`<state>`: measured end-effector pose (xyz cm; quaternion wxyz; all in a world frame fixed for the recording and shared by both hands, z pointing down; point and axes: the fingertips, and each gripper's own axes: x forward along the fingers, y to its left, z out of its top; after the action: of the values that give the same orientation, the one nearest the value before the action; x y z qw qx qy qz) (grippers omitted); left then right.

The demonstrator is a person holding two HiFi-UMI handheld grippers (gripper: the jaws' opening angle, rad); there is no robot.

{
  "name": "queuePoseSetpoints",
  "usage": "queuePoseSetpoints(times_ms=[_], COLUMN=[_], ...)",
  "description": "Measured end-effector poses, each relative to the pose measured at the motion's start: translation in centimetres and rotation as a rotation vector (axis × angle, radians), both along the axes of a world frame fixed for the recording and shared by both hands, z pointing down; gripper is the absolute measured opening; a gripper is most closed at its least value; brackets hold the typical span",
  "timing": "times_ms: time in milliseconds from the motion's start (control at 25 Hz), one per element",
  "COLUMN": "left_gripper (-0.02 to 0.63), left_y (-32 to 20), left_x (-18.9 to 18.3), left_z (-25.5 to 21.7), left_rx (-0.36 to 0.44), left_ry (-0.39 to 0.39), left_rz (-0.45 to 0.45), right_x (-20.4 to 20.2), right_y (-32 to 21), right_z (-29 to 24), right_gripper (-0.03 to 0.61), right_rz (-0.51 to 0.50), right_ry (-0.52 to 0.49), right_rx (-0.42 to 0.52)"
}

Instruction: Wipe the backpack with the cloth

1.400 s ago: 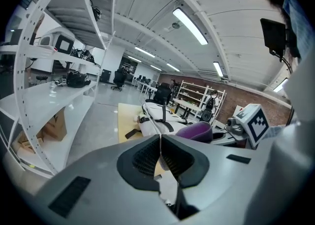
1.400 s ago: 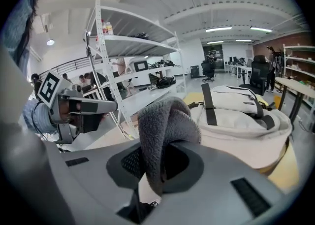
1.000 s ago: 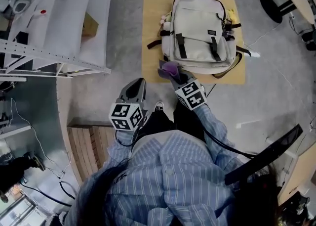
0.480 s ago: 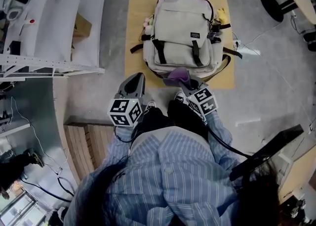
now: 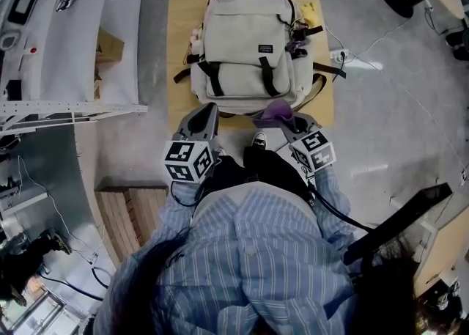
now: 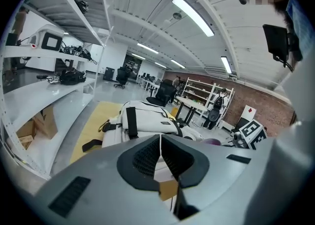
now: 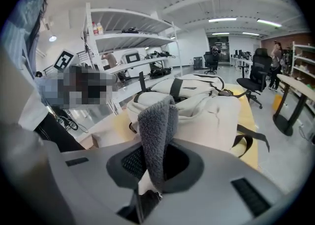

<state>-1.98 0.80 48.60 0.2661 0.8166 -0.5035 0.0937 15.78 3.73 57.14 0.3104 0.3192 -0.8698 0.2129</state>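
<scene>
Right gripper (image 7: 158,167) pinches a fuzzy grey-purple cloth (image 7: 156,130); left gripper (image 6: 160,156) jaws pressed together, empty. Cream fabric backpack (image 5: 245,40) lies on the tan floor mat (image 5: 179,40). Risk: the cloth snags the black straps (image 5: 265,75) and slips out.

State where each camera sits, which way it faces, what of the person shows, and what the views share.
Head view: on the person's head, facing steeply down at the backpack on its mat; striped shirt, left gripper and right gripper show.
Left gripper view: on the left gripper, facing along its shut, empty jaws toward the backpack; the right gripper's marker cube shows.
Right gripper view: on the right gripper, facing along jaws shut on the cloth, toward the backpack.
Shared: all three show the backpack.
</scene>
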Motion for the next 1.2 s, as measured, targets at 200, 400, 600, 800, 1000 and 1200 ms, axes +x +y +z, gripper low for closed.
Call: queuePoseSetpoints(times_ms=[200, 400, 600, 800, 1000, 1200], left_gripper=[0.012, 0.012, 0.012, 0.012, 0.012, 0.012], left_y=[-0.6, -1.0, -1.3, -1.3, -0.4, -0.4], left_x=[2.0, 3.7, 4.8, 5.7, 6.2, 5.7], left_z=[0.2, 0.1, 0.0, -0.1, -0.1, -0.5], left_rx=[-0.002, 0.005, 0.008, 0.01, 0.002, 0.0], left_ry=[-0.001, -0.003, -0.007, -0.012, -0.023, -0.023], left_rz=[0.028, 0.048, 0.054, 0.053, 0.067, 0.065], right_x=[3.9, 8.8, 12.3, 14.0, 13.7, 13.2], right_y=[-0.5, -1.5, -2.8, -3.5, -4.4, -6.3], right_z=[0.2, 0.4, -0.2, -0.2, -0.1, -0.1], right_gripper=[0.041, 0.041, 0.041, 0.041, 0.041, 0.041], right_rz=[0.08, 0.207, 0.275, 0.267, 0.173, 0.136], right_ry=[0.021, 0.037, 0.057, 0.068, 0.105, 0.14], right_rx=[0.0, -0.004, 0.019, 0.027, 0.037, 0.045])
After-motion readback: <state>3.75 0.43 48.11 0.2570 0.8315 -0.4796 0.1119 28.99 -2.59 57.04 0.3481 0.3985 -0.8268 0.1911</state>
